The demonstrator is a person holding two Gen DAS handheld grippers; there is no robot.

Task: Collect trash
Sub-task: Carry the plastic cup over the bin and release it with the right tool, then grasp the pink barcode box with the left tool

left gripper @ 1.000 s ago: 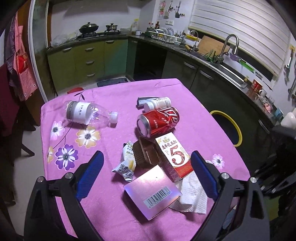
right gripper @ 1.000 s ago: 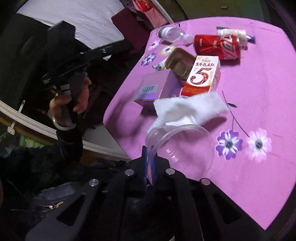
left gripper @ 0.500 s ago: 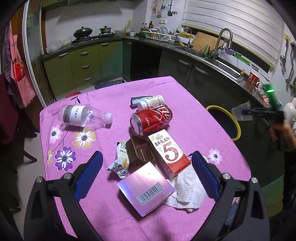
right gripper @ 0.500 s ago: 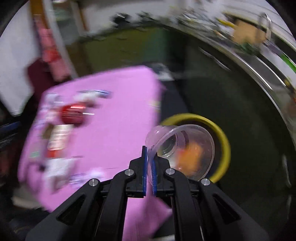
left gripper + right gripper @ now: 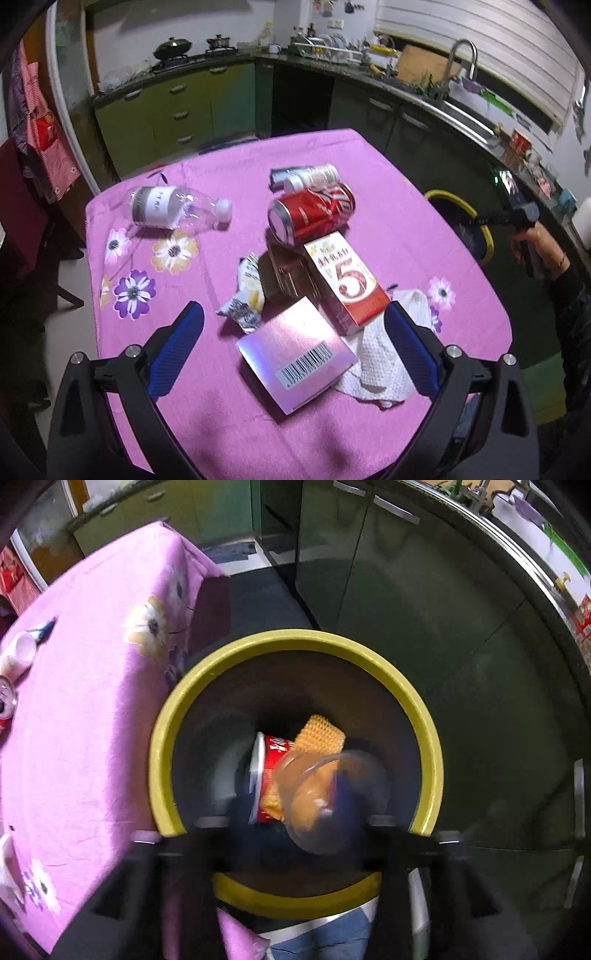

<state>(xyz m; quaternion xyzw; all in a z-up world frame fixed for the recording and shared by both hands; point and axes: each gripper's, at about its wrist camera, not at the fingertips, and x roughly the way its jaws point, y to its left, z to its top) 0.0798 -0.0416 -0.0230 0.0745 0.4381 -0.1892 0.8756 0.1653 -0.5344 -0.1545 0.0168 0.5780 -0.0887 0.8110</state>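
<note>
Above the yellow-rimmed bin (image 5: 295, 642) my right gripper (image 5: 295, 814) points down, its blurred jaws opening. A clear plastic cup (image 5: 325, 805) is loose between them and smeared with motion. It hangs over a red cup (image 5: 269, 771) and an orange cloth (image 5: 321, 733) in the bin. My left gripper (image 5: 293, 347) stands open over the trash on the pink tablecloth (image 5: 388, 206): a pink box (image 5: 295, 354), a red carton (image 5: 347, 284), a white napkin (image 5: 380, 369), a snack wrapper (image 5: 245, 295), a red can (image 5: 310, 214), a clear bottle (image 5: 173, 212) and a small white bottle (image 5: 314, 175).
The bin (image 5: 476, 229) stands on the floor off the table's right edge, where a hand (image 5: 535, 243) holds the right gripper. Dark cabinets (image 5: 406, 572) and a counter with a sink (image 5: 458, 103) run behind it. A chair with red cloth (image 5: 22, 184) is at left.
The right gripper swung from the table to above the bin and tipped downward. Its jaws, shut on the clear cup's rim before, have parted and the cup is free. The left gripper barely moved.
</note>
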